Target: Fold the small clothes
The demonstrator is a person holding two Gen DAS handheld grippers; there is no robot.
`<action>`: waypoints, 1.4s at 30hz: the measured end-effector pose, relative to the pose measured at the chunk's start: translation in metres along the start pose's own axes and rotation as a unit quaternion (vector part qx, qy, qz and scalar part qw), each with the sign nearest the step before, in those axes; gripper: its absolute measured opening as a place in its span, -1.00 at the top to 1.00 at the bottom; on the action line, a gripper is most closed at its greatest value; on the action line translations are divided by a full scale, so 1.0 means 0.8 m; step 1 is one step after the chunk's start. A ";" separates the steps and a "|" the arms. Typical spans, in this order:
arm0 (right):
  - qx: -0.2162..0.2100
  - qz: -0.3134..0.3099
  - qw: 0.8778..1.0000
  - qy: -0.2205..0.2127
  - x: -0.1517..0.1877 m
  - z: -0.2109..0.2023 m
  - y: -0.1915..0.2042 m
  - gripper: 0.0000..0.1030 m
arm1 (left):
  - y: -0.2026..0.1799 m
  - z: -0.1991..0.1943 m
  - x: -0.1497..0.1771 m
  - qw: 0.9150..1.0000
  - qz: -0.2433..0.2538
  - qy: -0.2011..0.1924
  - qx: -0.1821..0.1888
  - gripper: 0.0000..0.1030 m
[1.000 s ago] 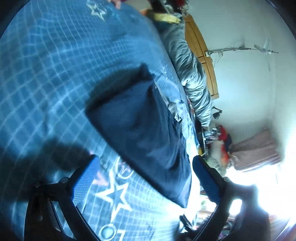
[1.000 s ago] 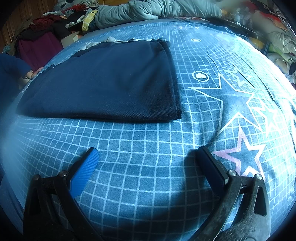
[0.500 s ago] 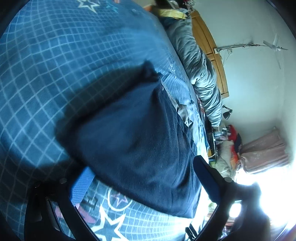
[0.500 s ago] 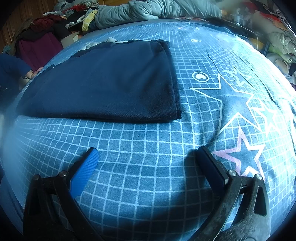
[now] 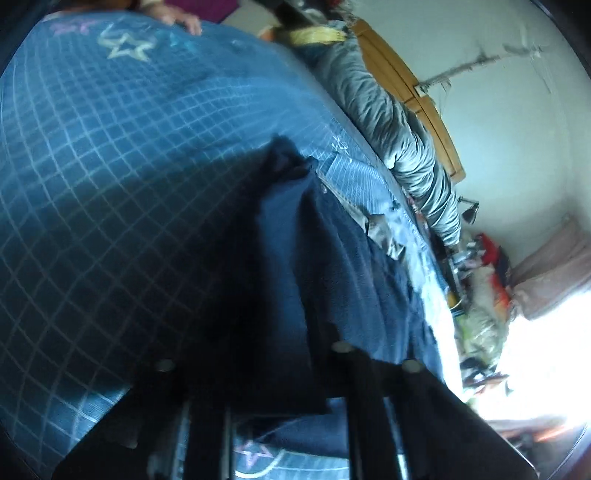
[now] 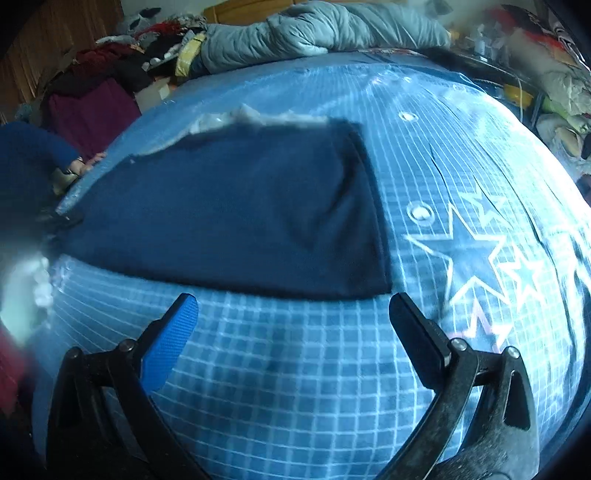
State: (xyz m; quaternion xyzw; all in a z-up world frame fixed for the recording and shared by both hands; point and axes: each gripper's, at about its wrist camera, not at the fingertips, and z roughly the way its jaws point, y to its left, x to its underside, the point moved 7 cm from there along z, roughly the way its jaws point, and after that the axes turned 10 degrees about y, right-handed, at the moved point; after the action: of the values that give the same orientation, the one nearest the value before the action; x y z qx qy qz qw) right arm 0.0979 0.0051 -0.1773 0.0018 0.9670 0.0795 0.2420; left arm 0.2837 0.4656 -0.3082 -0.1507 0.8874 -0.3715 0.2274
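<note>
A navy blue folded garment point(image 6: 229, 214) lies flat on the blue grid-and-star bed sheet point(image 6: 295, 387). In the left wrist view the same garment point(image 5: 332, 258) runs away from the camera, and its near end covers the fingertips. My left gripper point(image 5: 280, 369) has its arms drawn together, shut on that end of the cloth. My right gripper point(image 6: 291, 317) stands open just short of the garment's near edge, its blue pad point(image 6: 173, 332) and black finger point(image 6: 417, 332) over bare sheet, nothing between them.
A grey quilt point(image 6: 314, 33) lies rolled along the far side of the bed, against a wooden headboard point(image 5: 406, 85). Piles of clothes point(image 6: 110, 66) sit at the back left. A person's blue sleeve point(image 6: 26, 155) and hand point(image 5: 177, 18) rest at the bed's edge.
My left gripper has moved forward onto the garment's end and gone from open to shut on it. My right gripper has moved closer to the garment's near edge, still open.
</note>
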 end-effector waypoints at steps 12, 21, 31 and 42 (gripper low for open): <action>-0.261 -0.083 0.955 0.111 -0.265 0.148 0.323 -0.99 | -0.068 -0.012 0.021 0.980 0.168 -0.050 -0.099 0.83; -0.152 -0.213 0.938 0.227 -0.270 0.279 0.502 -0.96 | -0.123 0.009 0.038 0.954 0.262 -0.057 -0.135 0.82; -0.202 -0.145 0.953 0.173 -0.281 0.240 0.418 0.69 | -0.190 0.013 0.047 0.942 0.320 -0.056 -0.084 0.82; -0.301 0.071 0.949 0.069 -0.220 0.125 0.091 0.79 | -0.365 0.089 0.185 0.886 0.456 0.070 0.045 0.78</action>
State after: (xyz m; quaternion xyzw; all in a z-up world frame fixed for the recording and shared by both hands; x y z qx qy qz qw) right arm 0.2971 0.0845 -0.1707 -0.0084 0.9100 0.3834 0.1575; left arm 0.2231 0.1610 -0.1829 0.3076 0.8543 -0.2761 0.3152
